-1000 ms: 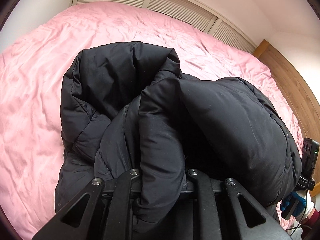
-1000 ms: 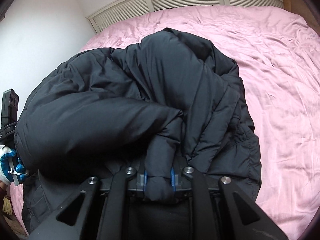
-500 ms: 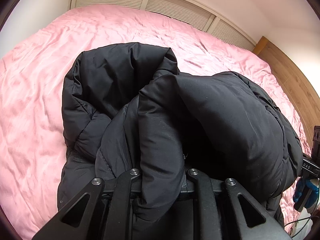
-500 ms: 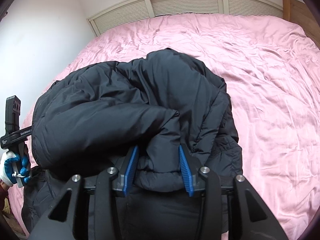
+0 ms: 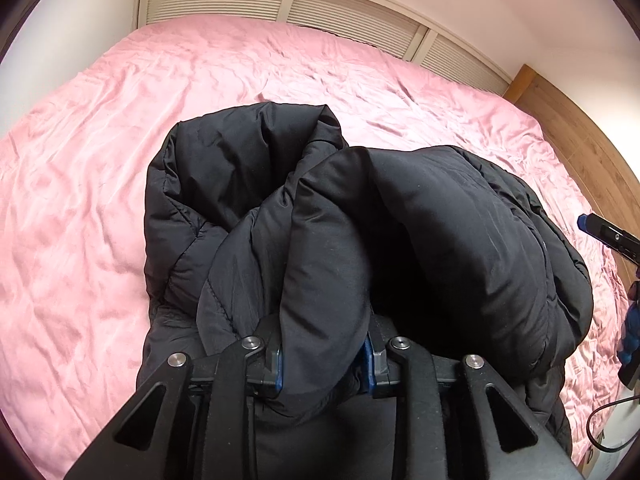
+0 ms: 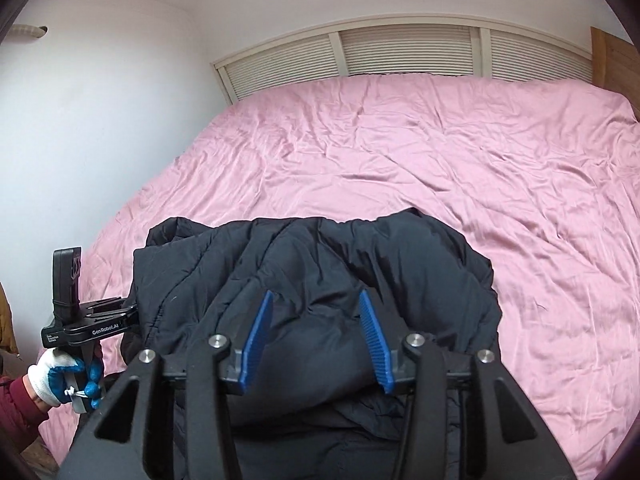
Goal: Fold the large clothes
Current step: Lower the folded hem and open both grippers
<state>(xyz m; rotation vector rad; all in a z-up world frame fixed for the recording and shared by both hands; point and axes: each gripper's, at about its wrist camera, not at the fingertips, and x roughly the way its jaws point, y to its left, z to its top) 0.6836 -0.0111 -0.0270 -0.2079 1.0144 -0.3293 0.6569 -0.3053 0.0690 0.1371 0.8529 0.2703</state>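
Bed (image 6: 400, 152) under wrinkled pink sheet (image 5: 80, 200), louvred panels along far edge. Bulky black puffer jacket (image 5: 248, 176) heaped directly on sheet at near edge, loosely folded over itself; nothing else lying on it.

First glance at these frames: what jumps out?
A puffy black jacket, bunched in a heap on the near edge of a wrinkled pink bedsheet that fills both views. A roll of it sits between the left gripper fingers, which have just been opening; the right gripper hangs open above the heap.
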